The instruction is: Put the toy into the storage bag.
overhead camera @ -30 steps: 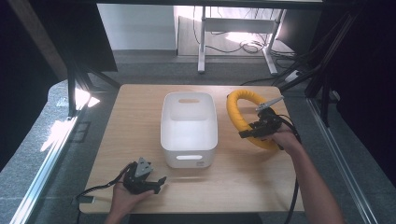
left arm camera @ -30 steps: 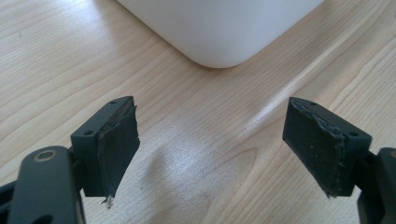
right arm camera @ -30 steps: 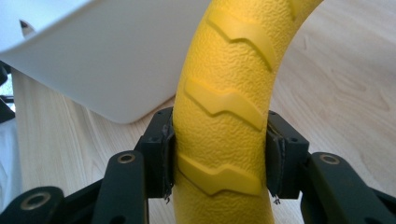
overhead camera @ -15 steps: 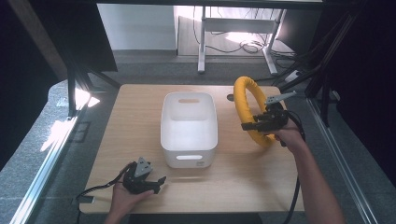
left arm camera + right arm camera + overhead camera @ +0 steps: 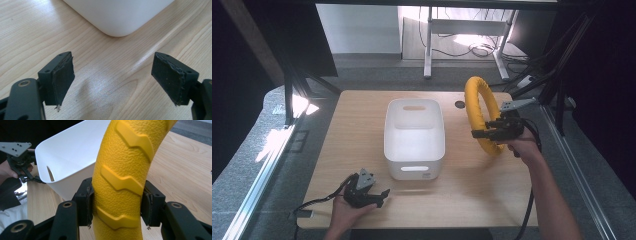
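Jaws of the right gripper are clamped on a yellow ring, one black pad pressed to each side of its thick band, so the ring stands upright on edge, lifted off the desk to the right of the white bin. The ring's surface is finely pebbled, with raised chevron-like ridges stepping along its outer face; in the high view it reads as a full hoop with an open middle, the right gripper gripping its lower part. The white bin is a smooth, rounded-cornered tub with slotted handle openings at its ends, sitting at the centre of the pale wood-grain desk. The left gripper rests low on the desk near the bin's front left corner, held in the person's hand; its jaws stand wide apart with nothing between them, just bare wood, and the bin's rounded corner lies just beyond them.
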Demonstrator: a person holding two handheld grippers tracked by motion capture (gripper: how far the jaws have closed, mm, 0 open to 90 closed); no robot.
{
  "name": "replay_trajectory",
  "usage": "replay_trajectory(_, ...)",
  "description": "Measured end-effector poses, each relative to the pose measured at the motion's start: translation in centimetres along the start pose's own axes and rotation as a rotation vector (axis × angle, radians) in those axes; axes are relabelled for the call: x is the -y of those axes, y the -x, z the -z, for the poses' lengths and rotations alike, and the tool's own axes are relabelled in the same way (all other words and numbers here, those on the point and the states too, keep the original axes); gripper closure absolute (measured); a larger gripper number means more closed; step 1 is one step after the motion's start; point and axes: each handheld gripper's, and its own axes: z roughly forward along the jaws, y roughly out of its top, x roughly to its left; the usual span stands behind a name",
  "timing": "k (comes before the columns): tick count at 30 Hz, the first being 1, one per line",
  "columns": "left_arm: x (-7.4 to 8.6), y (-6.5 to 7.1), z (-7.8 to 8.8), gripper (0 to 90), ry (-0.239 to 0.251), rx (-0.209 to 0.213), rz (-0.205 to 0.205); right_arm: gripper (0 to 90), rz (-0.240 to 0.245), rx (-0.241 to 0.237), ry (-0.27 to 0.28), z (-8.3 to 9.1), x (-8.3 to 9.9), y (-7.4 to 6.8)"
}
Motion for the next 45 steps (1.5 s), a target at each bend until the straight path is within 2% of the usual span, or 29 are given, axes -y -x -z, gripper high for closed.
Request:
replay_trajectory(25, 0.0, 0.0, -0.1, 18.6, 0.002, 0.003, 0.001, 50.9, 0.049, -0.022, 0.053, 0.6, -1.5, -1.9)
replay_trajectory(38, 0.0, 0.0, -0.1, 18.6, 0.003, 0.003, 0.000, 50.8, 0.057, -0.041, 0.068, 0.4, -1.9, -2.4)
replay_trajectory(45, 0.0, 0.1, -0.1, 18.6, 0.003, 0.003, 0.001, 50.8, 0.081, -0.056, 0.077, 0.5, -2.5, -3.3)
